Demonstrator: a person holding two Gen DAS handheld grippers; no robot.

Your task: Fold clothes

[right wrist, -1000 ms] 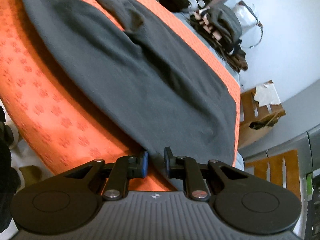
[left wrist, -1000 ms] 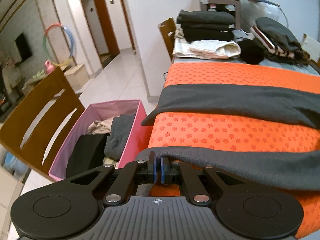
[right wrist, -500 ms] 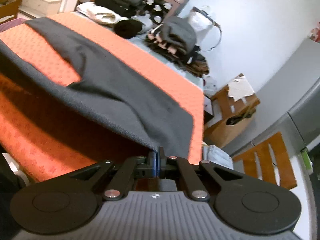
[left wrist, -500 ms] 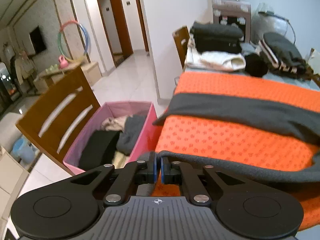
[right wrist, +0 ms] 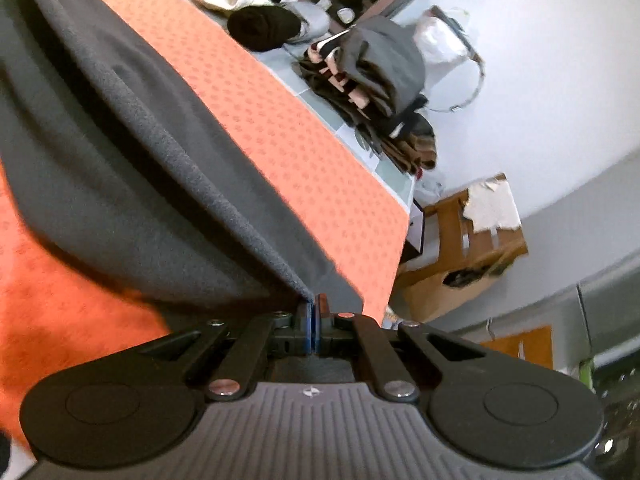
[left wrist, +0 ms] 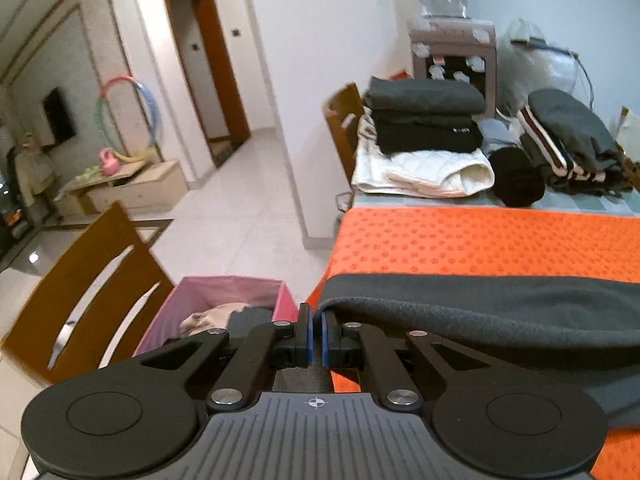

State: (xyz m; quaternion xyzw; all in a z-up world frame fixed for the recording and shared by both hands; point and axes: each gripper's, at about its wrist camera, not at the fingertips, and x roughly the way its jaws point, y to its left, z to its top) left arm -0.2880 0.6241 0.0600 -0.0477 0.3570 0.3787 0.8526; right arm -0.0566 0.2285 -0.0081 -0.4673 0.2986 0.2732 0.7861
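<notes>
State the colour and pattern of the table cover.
Orange cover with small darker repeated prints; left wrist view.

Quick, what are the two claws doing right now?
Left claw: closed, pinching the edge of the gray garment.
Right claw: closed, pinching the same gray garment's edge.

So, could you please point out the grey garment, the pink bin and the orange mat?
grey garment (left wrist: 500, 316): left wrist view, folded upper layer.
pink bin (left wrist: 224, 286): left wrist view, far wall.
orange mat (left wrist: 480, 240): left wrist view, bare patterned surface.
</notes>
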